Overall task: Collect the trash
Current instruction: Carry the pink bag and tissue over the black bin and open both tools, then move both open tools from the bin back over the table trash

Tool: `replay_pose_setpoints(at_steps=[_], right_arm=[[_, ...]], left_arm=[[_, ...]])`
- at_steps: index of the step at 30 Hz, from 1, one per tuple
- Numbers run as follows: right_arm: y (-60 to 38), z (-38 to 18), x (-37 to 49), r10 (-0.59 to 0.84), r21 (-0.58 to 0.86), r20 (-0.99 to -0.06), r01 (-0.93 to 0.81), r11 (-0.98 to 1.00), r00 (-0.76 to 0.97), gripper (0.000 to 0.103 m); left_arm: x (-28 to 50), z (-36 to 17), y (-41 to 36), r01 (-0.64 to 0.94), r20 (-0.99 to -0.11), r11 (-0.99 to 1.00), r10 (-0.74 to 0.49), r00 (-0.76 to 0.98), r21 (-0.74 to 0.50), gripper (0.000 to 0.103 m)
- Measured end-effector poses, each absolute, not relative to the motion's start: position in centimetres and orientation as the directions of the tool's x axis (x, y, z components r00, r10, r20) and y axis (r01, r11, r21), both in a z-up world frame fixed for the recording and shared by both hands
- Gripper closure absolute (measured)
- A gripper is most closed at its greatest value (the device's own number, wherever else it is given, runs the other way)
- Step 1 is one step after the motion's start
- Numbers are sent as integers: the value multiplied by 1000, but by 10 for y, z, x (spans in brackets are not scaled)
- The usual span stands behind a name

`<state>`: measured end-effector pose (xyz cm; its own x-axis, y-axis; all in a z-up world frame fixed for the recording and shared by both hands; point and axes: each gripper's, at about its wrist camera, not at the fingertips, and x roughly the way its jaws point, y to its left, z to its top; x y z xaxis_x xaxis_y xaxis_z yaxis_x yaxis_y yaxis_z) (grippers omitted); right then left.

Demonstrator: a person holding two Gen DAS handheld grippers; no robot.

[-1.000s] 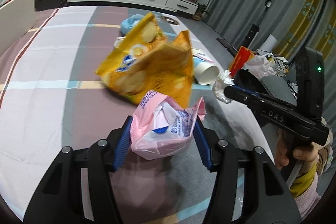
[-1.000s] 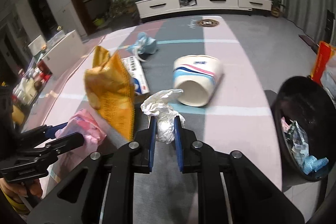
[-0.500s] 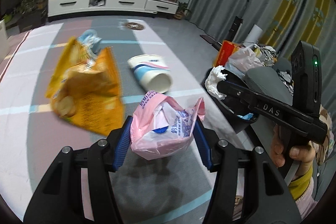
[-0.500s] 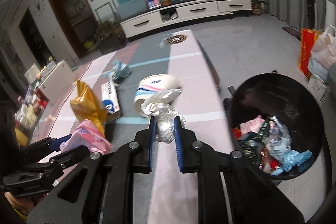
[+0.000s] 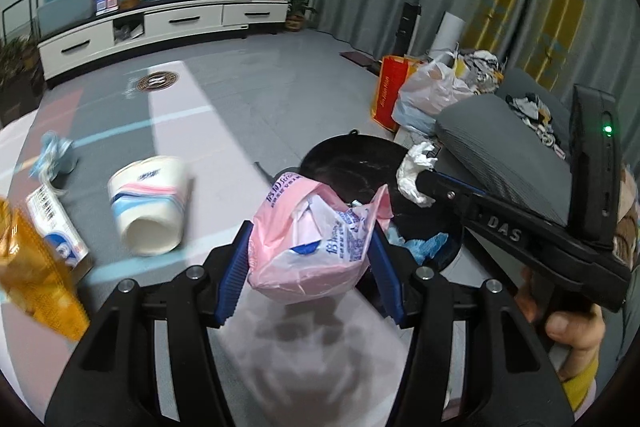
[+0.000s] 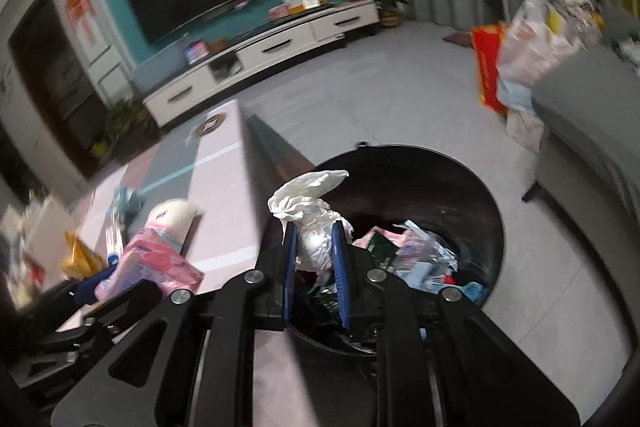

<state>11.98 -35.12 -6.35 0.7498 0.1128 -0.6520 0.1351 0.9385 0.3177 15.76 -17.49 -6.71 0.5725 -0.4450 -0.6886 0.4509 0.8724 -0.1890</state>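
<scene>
My left gripper (image 5: pixel 310 263) is shut on a pink plastic packet (image 5: pixel 316 247) and holds it over the table's right edge, beside the black trash bin (image 5: pixel 344 155). My right gripper (image 6: pixel 314 267) is shut on a crumpled white tissue (image 6: pixel 310 215) and holds it above the open bin (image 6: pixel 472 187), which holds several wrappers. The right gripper with the tissue (image 5: pixel 414 173) also shows in the left wrist view, over the bin. The pink packet (image 6: pixel 156 263) shows at the left of the right wrist view.
On the table lie a tipped white paper cup (image 5: pixel 150 211), a yellow chip bag (image 5: pixel 36 275), a white box (image 5: pixel 56 227) and a blue rag (image 5: pixel 56 155). A grey sofa (image 6: pixel 592 131) and bags (image 5: pixel 424 95) stand right of the bin.
Both grippers have swung right from over the table's trash toward the bin, each carrying its load. The right gripper now hangs over the bin's opening.
</scene>
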Motion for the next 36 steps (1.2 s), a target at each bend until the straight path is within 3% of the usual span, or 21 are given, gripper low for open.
replay_pose_setpoints(at_steps=[12,17,19,21,36], right_arm=[[-416,-83,128,112,458,-662,281,843,741,83],[-433,-91,134,114,502,-658,321,803,745,77],[-441,-95,135,112,518,-661,343,783,742,72],[-446,-98,135,110,534,-660,361,764,743,59],[-422,-82,133,148,552,-635,311,774,758,51]], left_arm=[[204,-86,-264,509,-714,845,-456,531,-162,43],[219,-97,-279,502,-717,850,-450,533,-160,33],[223,-100,-280,485,-718,858,-444,537,-168,22],[226,-102,-278,477,-715,859,-451,534,-186,19],[174,-73,-218,518,-642,830,-514,569,-205,13]])
